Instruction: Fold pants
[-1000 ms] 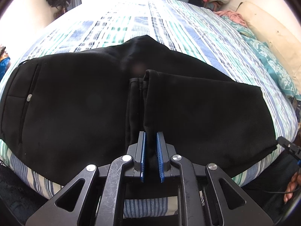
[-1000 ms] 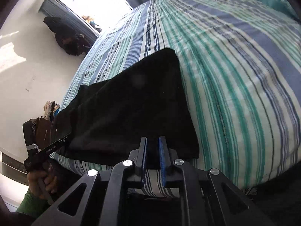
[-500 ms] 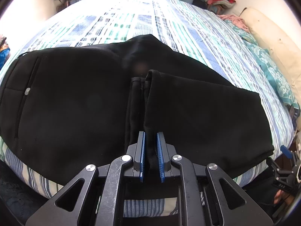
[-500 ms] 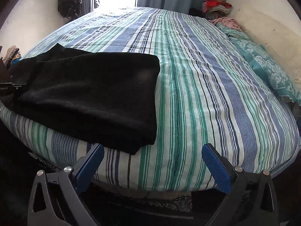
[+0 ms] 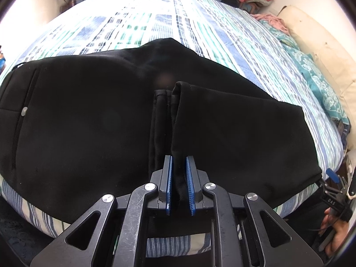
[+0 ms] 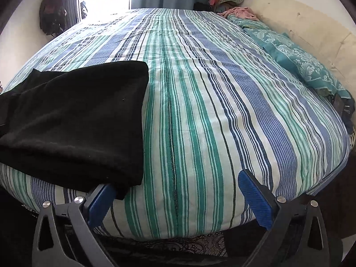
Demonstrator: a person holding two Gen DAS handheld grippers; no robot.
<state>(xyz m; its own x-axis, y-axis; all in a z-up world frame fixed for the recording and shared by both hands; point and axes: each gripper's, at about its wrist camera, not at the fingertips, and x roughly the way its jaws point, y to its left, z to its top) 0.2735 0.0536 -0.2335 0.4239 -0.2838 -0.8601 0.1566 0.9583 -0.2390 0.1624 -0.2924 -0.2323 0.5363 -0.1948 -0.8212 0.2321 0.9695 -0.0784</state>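
Left wrist view alone shows the waist end of the black pants (image 5: pixel 89 120), with pocket seam and button (image 5: pixel 24 111) far left of the left gripper (image 5: pixel 179 173), whose blue pads are clamped on the hem edges of the legs folded back over the garment. The right wrist view shows only the folded end (image 6: pixel 73 120), ahead-left of the right gripper (image 6: pixel 178 200), fingers spread wide, the left one just under the cloth's corner. The pants lie lengthwise along the near edge of the striped bed (image 6: pixel 211 89), running left to right.

One pants (image 5: pixel 93 120), two grippers (image 5: pixel 179 185)
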